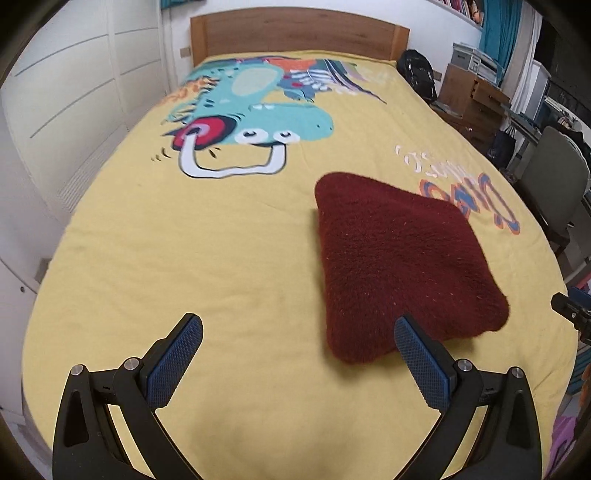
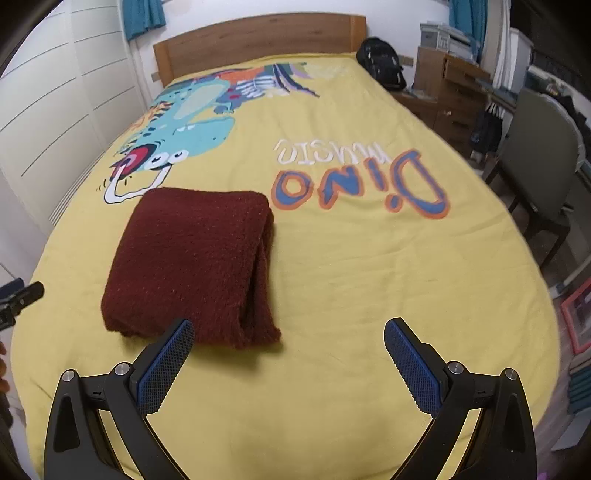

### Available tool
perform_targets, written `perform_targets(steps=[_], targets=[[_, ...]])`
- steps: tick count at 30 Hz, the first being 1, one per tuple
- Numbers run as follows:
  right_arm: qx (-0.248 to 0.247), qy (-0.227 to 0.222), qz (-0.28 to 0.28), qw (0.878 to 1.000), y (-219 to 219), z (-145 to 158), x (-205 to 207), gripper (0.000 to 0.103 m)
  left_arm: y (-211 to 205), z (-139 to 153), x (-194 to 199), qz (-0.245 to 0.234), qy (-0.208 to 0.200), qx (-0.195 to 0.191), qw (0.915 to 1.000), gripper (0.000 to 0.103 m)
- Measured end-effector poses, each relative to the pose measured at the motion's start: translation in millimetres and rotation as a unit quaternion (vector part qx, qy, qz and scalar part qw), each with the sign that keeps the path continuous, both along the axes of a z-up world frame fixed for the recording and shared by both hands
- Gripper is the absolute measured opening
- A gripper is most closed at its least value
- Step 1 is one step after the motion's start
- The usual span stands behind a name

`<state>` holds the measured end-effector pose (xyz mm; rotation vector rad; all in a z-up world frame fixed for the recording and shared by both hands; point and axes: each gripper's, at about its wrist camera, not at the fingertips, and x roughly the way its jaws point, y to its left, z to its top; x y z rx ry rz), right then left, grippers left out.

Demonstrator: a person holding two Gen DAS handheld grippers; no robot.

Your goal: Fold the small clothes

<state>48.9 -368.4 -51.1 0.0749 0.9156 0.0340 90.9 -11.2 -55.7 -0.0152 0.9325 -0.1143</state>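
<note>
A dark red fleece garment (image 1: 399, 266) lies folded into a thick rectangle on the yellow dinosaur bedspread (image 1: 221, 258). My left gripper (image 1: 297, 334) is open above the bedspread, its right fingertip just in front of the garment's near edge, nothing between the pads. In the right wrist view the same garment (image 2: 192, 266) shows its stacked folded layers along the right side. My right gripper (image 2: 288, 338) is open too, the left fingertip overlapping the garment's near edge, with bare bedspread (image 2: 369, 277) between the fingers.
A wooden headboard (image 1: 299, 33) closes the bed's far end. White wardrobe doors (image 1: 66, 110) line the left. On the right stand a black backpack (image 2: 382, 62), a wooden desk (image 2: 458, 99) and a grey chair (image 2: 543, 166). The other gripper's tip (image 2: 22, 295) shows at the left edge.
</note>
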Motion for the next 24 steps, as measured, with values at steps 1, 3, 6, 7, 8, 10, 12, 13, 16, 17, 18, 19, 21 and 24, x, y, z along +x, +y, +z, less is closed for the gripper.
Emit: perform_targets(steps=[1, 3, 6, 7, 8, 10, 12, 13, 16, 17, 18, 19, 21, 24], targets=[[-0.002, -0.004, -0.001, 1.000, -0.5, 4.0, -5.1, 0.103, 1.3, 4.9, -6.4, 0.003, -0.003, 0.003, 1.0000, 0.102], [-0.008, -0.013, -0.004, 1.000, -2.1, 14.0, -20.4, 0.103, 3.2, 11.9, -17.1, 0.002, -0.004, 0.008, 1.0000, 0.102], [-0.012, -0.018, -0.009, 1.000, -4.3, 22.6, -37.9, 0.103, 5.3, 19.4, -32.8, -0.002, -0.006, 0.013, 0.9999, 0.102], [-0.013, -0.019, -0.010, 1.000, -4.9, 24.8, -43.2, 0.103, 5.0, 20.5, -37.1, -0.001, -0.005, 0.019, 0.9998, 0.102], [-0.014, -0.021, -0.014, 1.000, -5.5, 27.2, -50.3, 0.103, 4.8, 21.2, -42.0, 0.000, -0.005, 0.024, 0.9997, 0.102], [-0.014, -0.021, -0.017, 1.000, -6.5, 28.5, -59.8, 0.103, 3.5, 21.9, -51.7, 0.001, -0.005, 0.035, 0.9994, 0.102], [-0.018, -0.020, -0.021, 0.999, -8.1, 28.2, -68.1, 0.103, 4.2, 20.6, -57.3, 0.001, -0.003, 0.035, 0.9994, 0.102], [-0.019, -0.019, -0.022, 0.999, -9.0, 27.8, -70.7, 0.103, 4.6, 20.1, -60.0, 0.000, -0.003, 0.033, 0.9994, 0.102], [-0.021, -0.013, -0.026, 0.999, -10.8, 25.9, -76.4, 0.103, 4.9, 18.3, -65.5, -0.001, -0.003, 0.039, 0.9992, 0.102], [-0.022, -0.012, -0.026, 0.999, -11.0, 25.2, -77.2, 0.103, 5.3, 17.6, -66.7, 0.000, -0.003, 0.040, 0.9992, 0.102], [-0.022, -0.011, -0.027, 0.999, -11.3, 24.4, -77.2, 0.103, 4.6, 17.2, -68.0, 0.000, -0.002, 0.041, 0.9991, 0.102], [-0.022, -0.010, -0.028, 0.999, -11.6, 23.9, -77.1, 0.103, 4.0, 16.8, -68.9, 0.001, -0.002, 0.041, 0.9991, 0.102], [-0.021, -0.008, -0.028, 0.999, -11.6, 23.1, -77.7, 0.103, 5.8, 15.0, -68.6, 0.001, 0.000, 0.040, 0.9992, 0.102], [-0.022, -0.006, -0.026, 0.999, -10.7, 22.7, -77.2, 0.103, 5.5, 13.6, -68.6, -0.001, 0.002, 0.041, 0.9992, 0.102]])
